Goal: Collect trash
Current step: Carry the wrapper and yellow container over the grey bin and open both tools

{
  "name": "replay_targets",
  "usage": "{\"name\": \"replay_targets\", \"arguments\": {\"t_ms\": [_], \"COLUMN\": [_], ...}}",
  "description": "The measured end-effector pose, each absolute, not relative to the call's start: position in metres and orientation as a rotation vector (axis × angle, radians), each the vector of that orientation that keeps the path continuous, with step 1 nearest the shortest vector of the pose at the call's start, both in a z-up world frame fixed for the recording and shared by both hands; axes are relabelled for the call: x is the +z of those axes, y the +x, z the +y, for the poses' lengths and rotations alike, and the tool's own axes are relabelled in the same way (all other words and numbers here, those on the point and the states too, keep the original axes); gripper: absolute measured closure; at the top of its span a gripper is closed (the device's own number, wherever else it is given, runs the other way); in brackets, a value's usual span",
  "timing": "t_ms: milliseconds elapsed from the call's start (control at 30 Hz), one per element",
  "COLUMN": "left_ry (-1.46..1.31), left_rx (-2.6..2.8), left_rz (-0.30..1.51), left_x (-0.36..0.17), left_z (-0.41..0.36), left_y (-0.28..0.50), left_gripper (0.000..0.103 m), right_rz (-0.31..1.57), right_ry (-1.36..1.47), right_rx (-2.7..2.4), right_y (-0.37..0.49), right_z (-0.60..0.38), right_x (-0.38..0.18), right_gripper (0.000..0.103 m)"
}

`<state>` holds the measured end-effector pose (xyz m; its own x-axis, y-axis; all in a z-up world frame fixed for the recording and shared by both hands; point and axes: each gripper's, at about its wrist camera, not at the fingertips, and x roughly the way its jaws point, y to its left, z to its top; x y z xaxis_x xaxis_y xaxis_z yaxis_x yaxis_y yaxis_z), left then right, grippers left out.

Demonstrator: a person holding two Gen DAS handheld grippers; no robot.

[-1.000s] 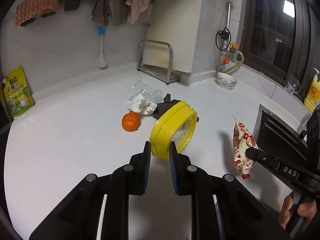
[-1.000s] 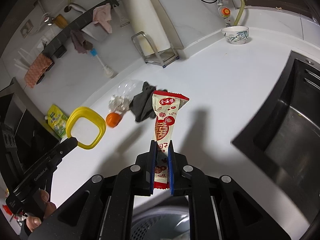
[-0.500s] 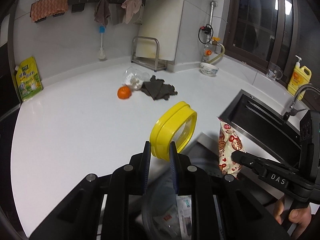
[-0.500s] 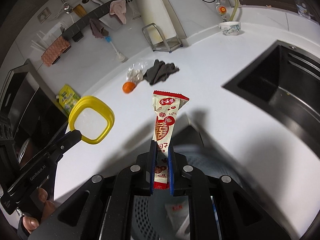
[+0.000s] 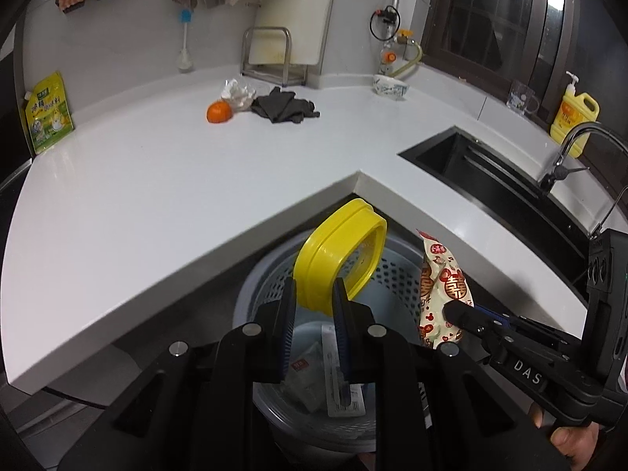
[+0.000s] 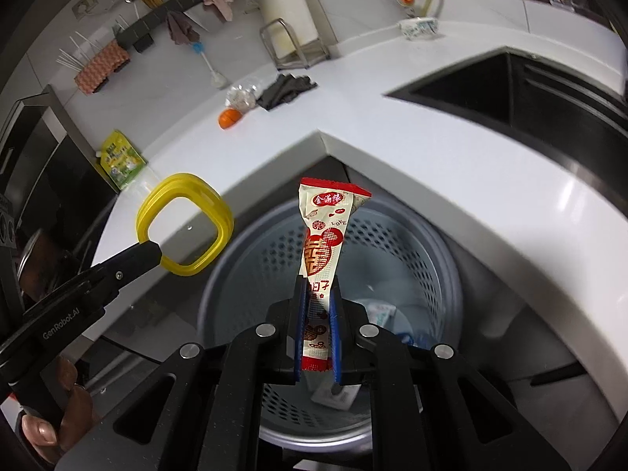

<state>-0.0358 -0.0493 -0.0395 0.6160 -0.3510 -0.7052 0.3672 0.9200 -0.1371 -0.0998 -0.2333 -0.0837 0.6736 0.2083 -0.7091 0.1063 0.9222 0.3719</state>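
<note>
My left gripper (image 5: 314, 294) is shut on a yellow plastic lid (image 5: 340, 253) and holds it over the grey perforated trash bin (image 5: 259, 286). The lid also shows in the right wrist view (image 6: 184, 229). My right gripper (image 6: 317, 298) is shut on a red-and-white snack wrapper (image 6: 325, 235), upright above the bin (image 6: 439, 259). The wrapper shows in the left wrist view (image 5: 443, 286) beside the lid. Paper scraps (image 5: 345, 392) lie in the bin.
On the white counter (image 5: 157, 180) lie an orange (image 5: 219, 112), a crumpled clear bag (image 5: 237, 92) and a dark cloth (image 5: 284, 106). A yellow-green pouch (image 5: 49, 112) leans at the left. A black sink (image 5: 490, 184), faucet, bowl (image 5: 390, 85) and soap bottle (image 5: 574, 119) are at the right.
Both grippers have pulled back from the counter and dropped over the bin below its corner, still holding the lid and the wrapper. The bin's inside now fills the lower view.
</note>
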Motion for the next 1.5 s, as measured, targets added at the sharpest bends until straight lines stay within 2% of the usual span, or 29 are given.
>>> {"name": "replay_targets", "arguments": {"t_ms": [400, 967, 1033, 1133, 1200, 1233, 1500], "left_ry": [0.065, 0.040, 0.037, 0.040, 0.039, 0.036, 0.032], "left_rx": [-0.388, -0.381, -0.376, -0.372, -0.364, -0.362, -0.348], "left_rz": [0.910, 0.997, 1.001, 1.004, 0.999, 0.995, 0.992], "left_x": [-0.086, -0.107, -0.108, -0.110, -0.109, -0.109, -0.108], "left_z": [-0.067, -0.064, -0.063, -0.062, -0.061, -0.060, -0.057], "left_y": [-0.028, -0.017, -0.017, -0.017, -0.018, -0.019, -0.019], "left_gripper": [0.084, 0.084, 0.083, 0.067, 0.048, 0.045, 0.043], "right_rz": [0.915, 0.954, 0.952, 0.949, 0.946, 0.945, 0.939], "right_ry": [0.344, 0.335, 0.336, 0.333, 0.335, 0.337, 0.345], "right_rx": [0.023, 0.016, 0.017, 0.015, 0.010, 0.007, 0.008], "right_y": [-0.095, -0.084, -0.084, -0.085, -0.086, -0.086, -0.088], "right_z": [-0.230, -0.229, -0.228, -0.229, -0.230, -0.231, -0.231], "right_x": [-0.123, -0.133, -0.132, -0.131, -0.132, -0.132, -0.131], "right_gripper": [0.093, 0.092, 0.086, 0.083, 0.081, 0.081, 0.077]}}
